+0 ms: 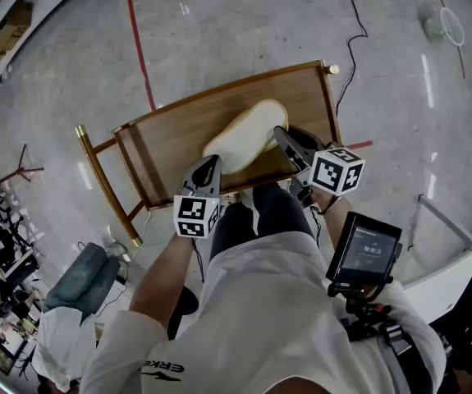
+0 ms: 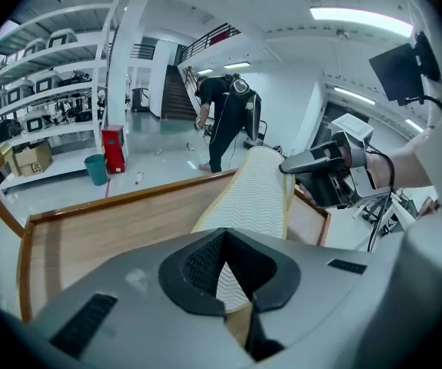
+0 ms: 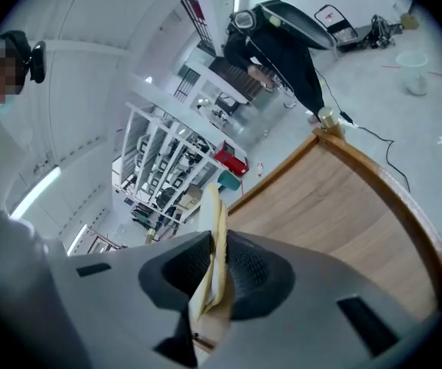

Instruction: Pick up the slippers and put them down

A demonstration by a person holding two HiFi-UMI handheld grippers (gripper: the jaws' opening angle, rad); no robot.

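Slippers (image 1: 248, 130) over wooden tray (image 1: 170, 142), long axis 7-to-1 o'clock. Left gripper (image 1: 211, 166) clamped on 7 o'clock end; right gripper (image 1: 282, 135) pinching 3 o'clock edge. Both equally near.

The cream foam slippers (image 1: 245, 136) have soles ribbed in a fine zigzag pattern, edged yellow. The wooden tray table (image 1: 170, 142) is light brown with a darker rim; beside the table, a red tape line (image 1: 139, 48) crosses the grey floor (image 1: 244, 31).
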